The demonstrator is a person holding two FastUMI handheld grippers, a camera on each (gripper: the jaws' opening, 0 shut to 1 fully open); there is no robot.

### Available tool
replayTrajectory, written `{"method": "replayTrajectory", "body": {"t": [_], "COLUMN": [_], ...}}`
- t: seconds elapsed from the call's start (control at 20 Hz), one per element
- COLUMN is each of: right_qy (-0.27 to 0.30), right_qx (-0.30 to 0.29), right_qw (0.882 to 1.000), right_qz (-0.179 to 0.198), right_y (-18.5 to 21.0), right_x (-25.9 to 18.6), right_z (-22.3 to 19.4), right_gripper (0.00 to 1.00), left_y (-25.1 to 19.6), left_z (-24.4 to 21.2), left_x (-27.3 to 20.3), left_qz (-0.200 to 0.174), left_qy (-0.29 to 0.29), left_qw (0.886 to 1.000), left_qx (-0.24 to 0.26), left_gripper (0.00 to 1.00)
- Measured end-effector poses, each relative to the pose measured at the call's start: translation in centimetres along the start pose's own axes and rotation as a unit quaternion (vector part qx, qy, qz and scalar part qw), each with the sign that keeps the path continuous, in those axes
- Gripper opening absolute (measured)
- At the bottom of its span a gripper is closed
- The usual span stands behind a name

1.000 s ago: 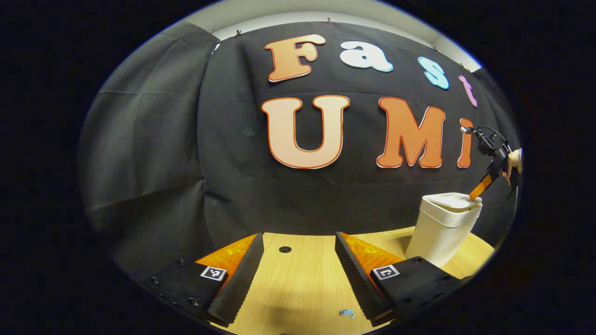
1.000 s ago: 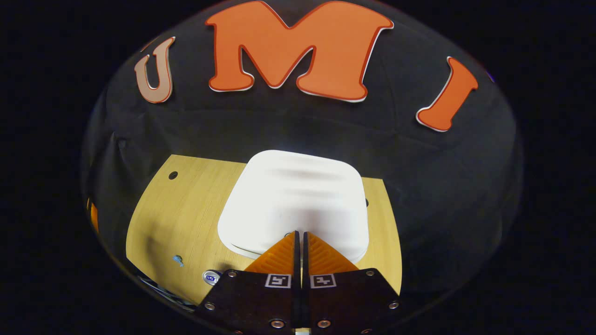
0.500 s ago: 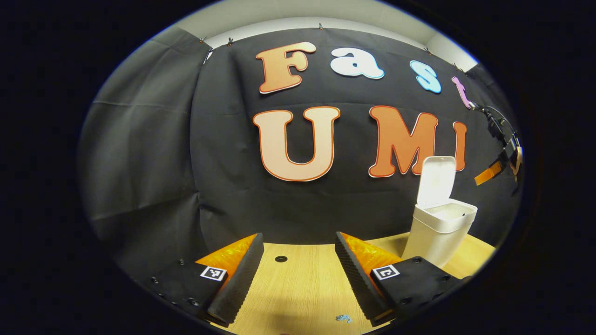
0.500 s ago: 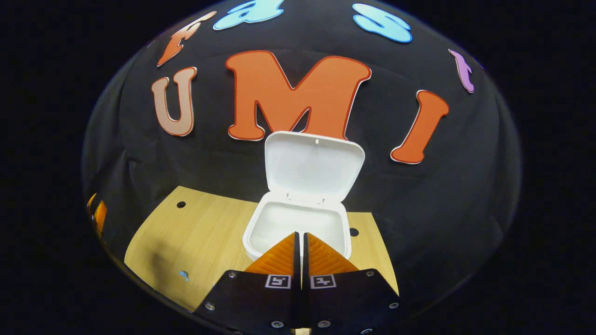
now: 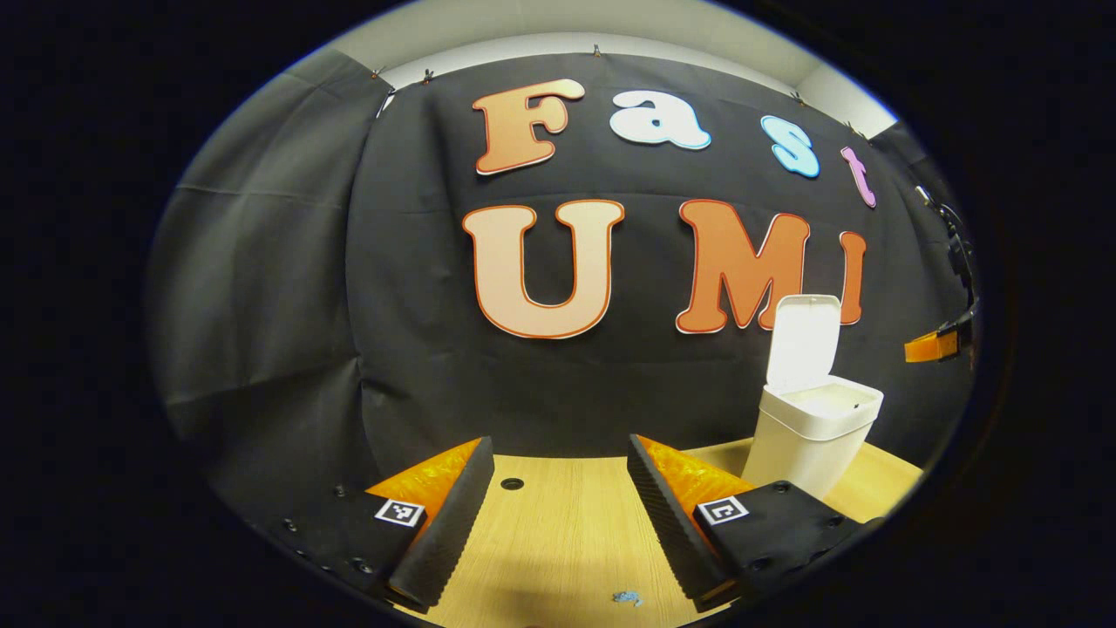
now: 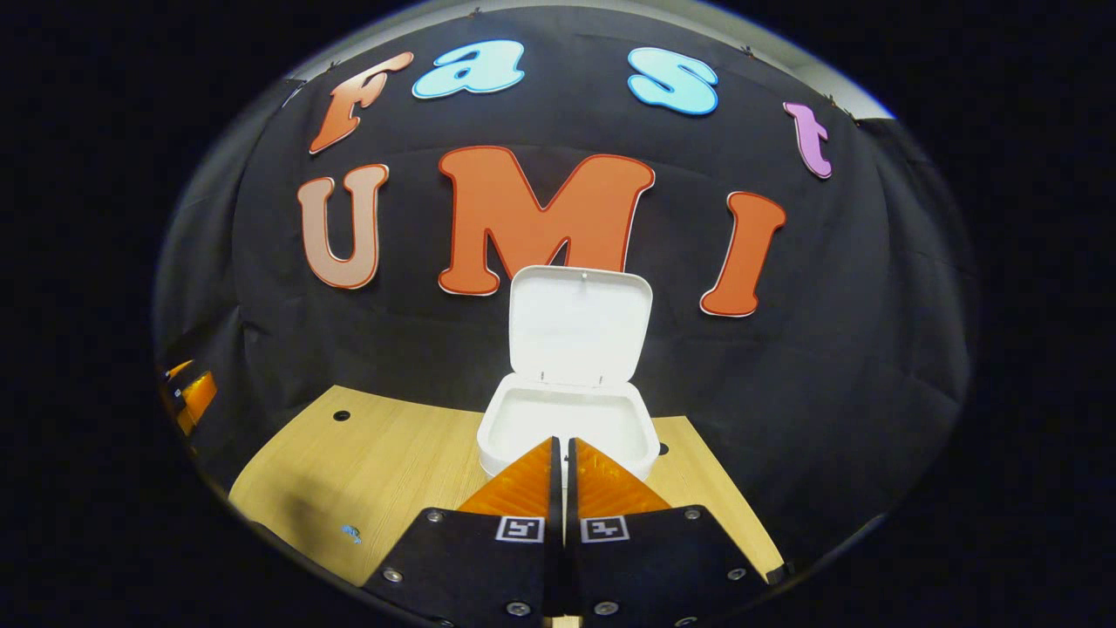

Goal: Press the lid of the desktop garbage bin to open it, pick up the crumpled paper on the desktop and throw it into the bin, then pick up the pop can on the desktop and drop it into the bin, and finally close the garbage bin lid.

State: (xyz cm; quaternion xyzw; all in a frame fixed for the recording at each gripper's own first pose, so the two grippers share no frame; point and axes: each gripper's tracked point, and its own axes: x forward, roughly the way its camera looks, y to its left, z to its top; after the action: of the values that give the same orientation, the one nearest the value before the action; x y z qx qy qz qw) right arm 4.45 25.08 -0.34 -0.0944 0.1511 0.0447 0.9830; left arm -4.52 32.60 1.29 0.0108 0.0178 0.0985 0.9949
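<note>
Left gripper view: left gripper fingers spread wide, nothing between them, over the table. Bin at right on the table, lid up. Right gripper view: right gripper fingers pressed together, holding nothing, just in front of the open bin, lid upright.

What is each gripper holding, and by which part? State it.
Nothing. The left gripper is open over the table; the right gripper is shut, empty, before the open bin.
</note>
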Motion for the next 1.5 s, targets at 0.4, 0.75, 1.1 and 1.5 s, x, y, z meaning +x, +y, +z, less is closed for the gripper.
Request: {"method": "replayTrajectory", "body": {"t": [0.4, 0.75, 1.1, 1.5], "right_qy": [-0.024, -0.003, 0.009, 0.05], "right_qx": [-0.014, 0.004, -0.017, -0.02], "right_qw": [1.0, 1.0, 1.0, 0.999], "right_qz": [0.008, 0.028, 0.022, -0.005], "right_y": [2.1, 3.0, 2.0, 0.0], "right_x": [-3.0, -3.4, -4.3, -4.5], "right_z": [-3.8, -6.7, -7.7, -10.2], "right_gripper": [0.19, 0.98, 0.99, 0.99], "left_y": [-1.6, -3.0, -5.2, -8.0], "left_z": [-0.8, -2.5, -8.3, -17.2], "left_x": [-0.4, -0.8, -0.6, 0.9], "left_qz": [-0.018, -0.035, -0.052, -0.081], "left_qy": [-0.009, -0.009, 0.042, 0.089], "left_qw": [1.0, 0.999, 0.998, 0.993], "left_qx": [0.009, 0.019, 0.013, 0.002], "left_gripper": [0.98, 0.98, 0.98, 0.98]}}
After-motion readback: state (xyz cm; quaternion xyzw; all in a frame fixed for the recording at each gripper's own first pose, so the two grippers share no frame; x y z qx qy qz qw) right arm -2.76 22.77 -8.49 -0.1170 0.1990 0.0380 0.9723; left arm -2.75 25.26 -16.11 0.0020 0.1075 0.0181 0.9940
